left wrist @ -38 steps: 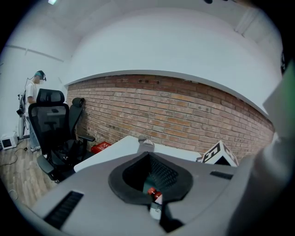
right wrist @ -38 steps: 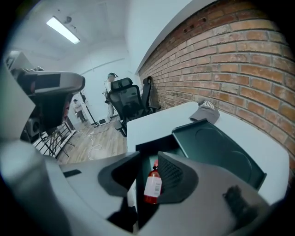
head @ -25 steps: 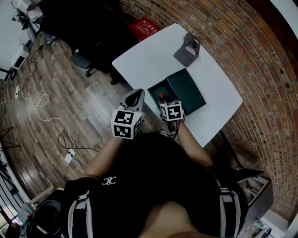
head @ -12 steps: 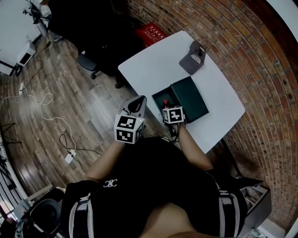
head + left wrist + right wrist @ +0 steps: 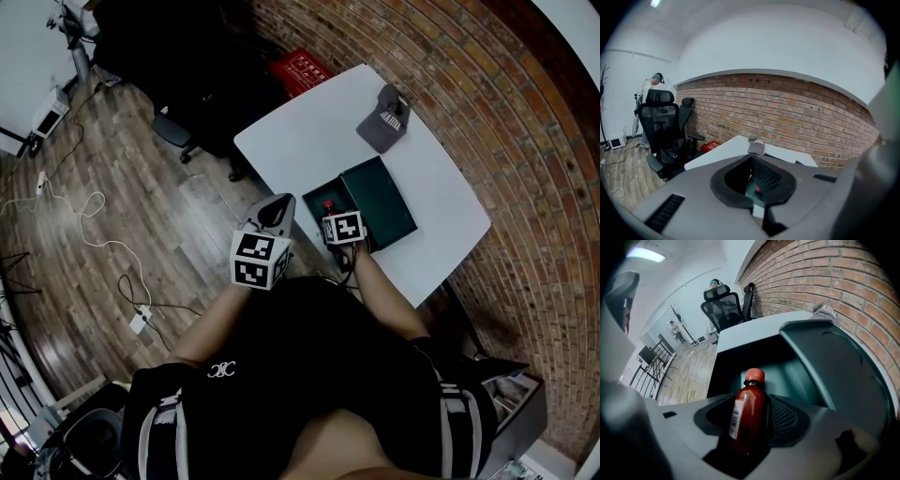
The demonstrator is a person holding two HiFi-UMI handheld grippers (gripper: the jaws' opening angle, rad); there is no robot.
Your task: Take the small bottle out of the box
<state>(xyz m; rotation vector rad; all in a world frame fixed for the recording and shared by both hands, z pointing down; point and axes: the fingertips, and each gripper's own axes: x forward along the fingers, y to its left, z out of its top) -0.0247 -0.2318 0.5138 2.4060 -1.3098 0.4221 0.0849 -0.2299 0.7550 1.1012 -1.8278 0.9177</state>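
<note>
- The right gripper is spreading its jaws. They are wider now than a second ago and stand either side of the bottle without squeezing it; a dark gap shows on its label side.
- In the head view the gripper's marker cube sits closer to the red cap than it did a second ago. I judge that the gripper has moved in until the bottle is deep between the jaws.
- The bottle stands upright inside the box, in its open half by the near wall. The lid lies flat beside it.
- For the task, the reach looks finished and the grip is not yet made. The next move should be to close on the bottle's body and lift it straight up over the wall.
- The left gripper has its jaws pressed together on nothing. It hangs off the table's near edge, well apart from the box, just as it did before.
- The box sits by the near edge of the table, and a hat lies towards the far corner.
</note>
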